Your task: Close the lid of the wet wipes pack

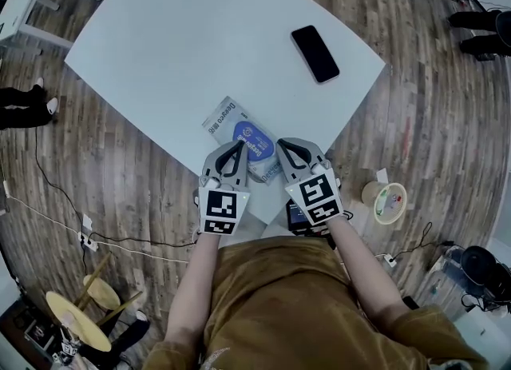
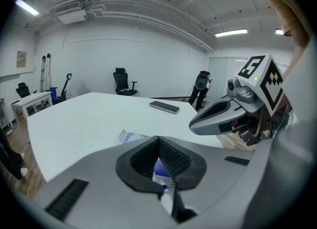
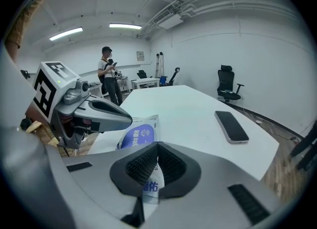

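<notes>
The wet wipes pack [image 1: 230, 123] is a white pouch with a blue oval lid [image 1: 251, 138] that looks flat. It lies near the front edge of the white table [image 1: 184, 33]. My left gripper [image 1: 237, 145] and right gripper [image 1: 281, 144] hover side by side over the pack's near end, both shut and empty. In the left gripper view the pack [image 2: 131, 137] shows just past the closed left gripper [image 2: 159, 140], with the right gripper [image 2: 218, 116] beside it. In the right gripper view the pack [image 3: 139, 134] lies ahead of the right gripper [image 3: 157, 146], and the left gripper [image 3: 106, 115] sits to its left.
A black phone [image 1: 314, 53] lies on the table's far right part. The table's front edge runs just below the pack. On the wooden floor are a paper cup [image 1: 386, 200], cables and a stool [image 1: 76, 316]. A person [image 3: 110, 79] stands in the background.
</notes>
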`<state>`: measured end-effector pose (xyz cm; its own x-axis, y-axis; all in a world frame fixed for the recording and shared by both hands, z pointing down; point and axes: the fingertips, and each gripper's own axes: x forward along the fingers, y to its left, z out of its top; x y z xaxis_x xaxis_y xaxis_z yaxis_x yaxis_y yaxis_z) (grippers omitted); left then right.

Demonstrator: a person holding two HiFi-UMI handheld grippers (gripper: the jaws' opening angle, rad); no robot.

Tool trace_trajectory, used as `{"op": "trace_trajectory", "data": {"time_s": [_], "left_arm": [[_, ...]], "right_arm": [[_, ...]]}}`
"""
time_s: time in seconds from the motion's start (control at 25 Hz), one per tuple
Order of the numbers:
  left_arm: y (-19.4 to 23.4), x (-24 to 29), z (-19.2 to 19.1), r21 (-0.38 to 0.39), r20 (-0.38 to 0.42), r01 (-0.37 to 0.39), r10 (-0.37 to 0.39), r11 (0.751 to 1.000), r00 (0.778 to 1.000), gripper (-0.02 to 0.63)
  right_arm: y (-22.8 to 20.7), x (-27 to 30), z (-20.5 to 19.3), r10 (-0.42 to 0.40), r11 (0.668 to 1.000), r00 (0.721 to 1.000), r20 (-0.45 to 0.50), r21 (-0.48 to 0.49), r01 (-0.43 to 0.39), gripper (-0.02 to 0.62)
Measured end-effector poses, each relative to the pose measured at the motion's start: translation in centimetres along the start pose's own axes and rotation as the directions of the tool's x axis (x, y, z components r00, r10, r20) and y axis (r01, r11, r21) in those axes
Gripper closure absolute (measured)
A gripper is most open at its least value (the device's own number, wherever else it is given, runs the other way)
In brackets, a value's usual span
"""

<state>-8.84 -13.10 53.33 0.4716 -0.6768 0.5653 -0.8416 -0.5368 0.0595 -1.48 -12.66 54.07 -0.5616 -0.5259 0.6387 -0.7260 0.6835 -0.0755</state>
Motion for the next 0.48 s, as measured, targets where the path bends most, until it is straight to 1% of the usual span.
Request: {"op": "trace_trajectory", "data": {"time_s": [0.24, 0.48], "left_arm": [[0.0, -2.2, 2.4, -0.001, 0.055, -0.066, 0.066, 0.998, 0.996, 0.6], [-0.1, -4.5, 4.6, -0.005, 0.111, -0.137, 0.136, 0.991, 0.984, 0.6]], "right_arm": [[-0.3, -2.2, 1.9, -0.017, 0.999, 0.998, 0.067, -0.029, 0.019, 0.587], [-0.8, -4.4, 3.6, -0.029, 0.998, 0.991, 0.131, -0.054, 0.036, 0.586]]}}
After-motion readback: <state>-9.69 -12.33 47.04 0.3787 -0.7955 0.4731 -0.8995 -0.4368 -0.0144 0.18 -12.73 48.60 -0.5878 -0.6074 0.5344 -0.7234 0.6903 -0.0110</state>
